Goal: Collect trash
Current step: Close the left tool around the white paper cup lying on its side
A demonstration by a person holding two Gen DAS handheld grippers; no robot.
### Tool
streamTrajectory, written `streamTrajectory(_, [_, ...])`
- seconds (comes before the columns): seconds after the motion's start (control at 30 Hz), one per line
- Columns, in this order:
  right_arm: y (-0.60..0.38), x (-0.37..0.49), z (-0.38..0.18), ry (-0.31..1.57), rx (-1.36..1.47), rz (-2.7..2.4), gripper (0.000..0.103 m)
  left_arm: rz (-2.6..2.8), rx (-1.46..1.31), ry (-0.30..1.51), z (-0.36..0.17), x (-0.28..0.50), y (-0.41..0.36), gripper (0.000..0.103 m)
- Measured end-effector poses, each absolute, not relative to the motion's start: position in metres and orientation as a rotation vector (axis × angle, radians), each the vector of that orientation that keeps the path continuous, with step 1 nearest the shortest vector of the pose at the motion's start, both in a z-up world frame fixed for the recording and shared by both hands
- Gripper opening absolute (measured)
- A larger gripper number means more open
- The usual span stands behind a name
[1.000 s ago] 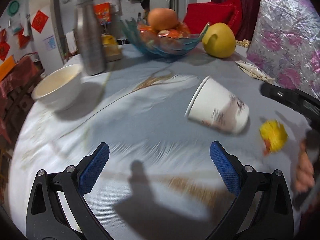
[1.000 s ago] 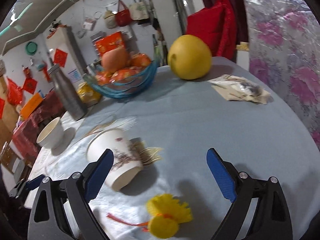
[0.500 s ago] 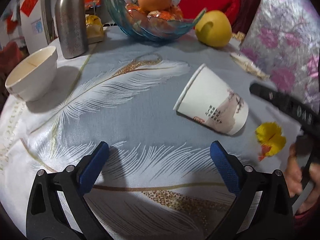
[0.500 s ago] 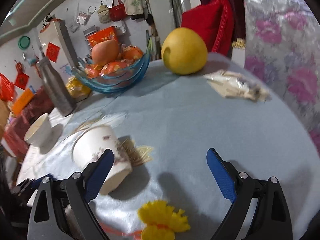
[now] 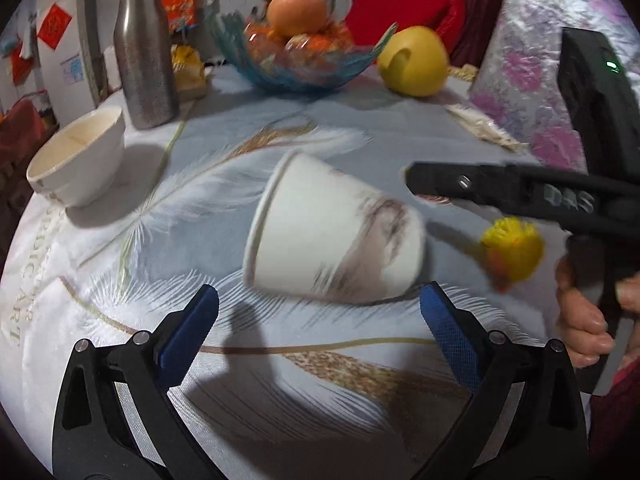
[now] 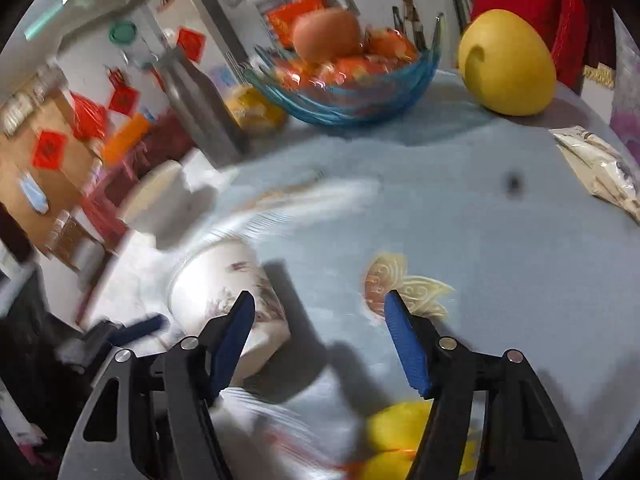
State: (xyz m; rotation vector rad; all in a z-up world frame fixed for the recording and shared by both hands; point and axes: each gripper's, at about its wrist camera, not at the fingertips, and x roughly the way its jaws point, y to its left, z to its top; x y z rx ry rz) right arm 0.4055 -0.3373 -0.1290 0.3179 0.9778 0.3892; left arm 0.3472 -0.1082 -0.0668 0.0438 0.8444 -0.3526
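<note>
Paper cup [image 5: 336, 240] lies tipped just ahead of the spread left jaws

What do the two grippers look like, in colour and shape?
Both are alike. The left gripper has two black plastic arms with triangular cut-outs, silver screws at the joints, and blue textured pads on the inner faces. The right gripper is built the same way. Seen from the left wrist view, its black body shows a small green light, and a bare hand holds its handle.
</note>
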Motion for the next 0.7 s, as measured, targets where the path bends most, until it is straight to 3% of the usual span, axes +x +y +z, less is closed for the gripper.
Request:
streamTrajectory(0.27, [-0.359,0.395,-0.122,0.94,0.336,0.218,0.07,-0.38,-0.011,0.785,-0.059,0.351,-0.098,0.096])
streamTrajectory(0.4, [-0.368,0.384,-0.108,0.867,0.333,0.16,0.086,-0.401,-0.02,0.777,-0.059,0.362,-0.102,0.096])
streamTrajectory(0.7, [-0.365,0.382,-0.113,0.898,0.344,0.153,0.088,-0.451,0.141,0.895,-0.077,0.375,-0.138,0.096])
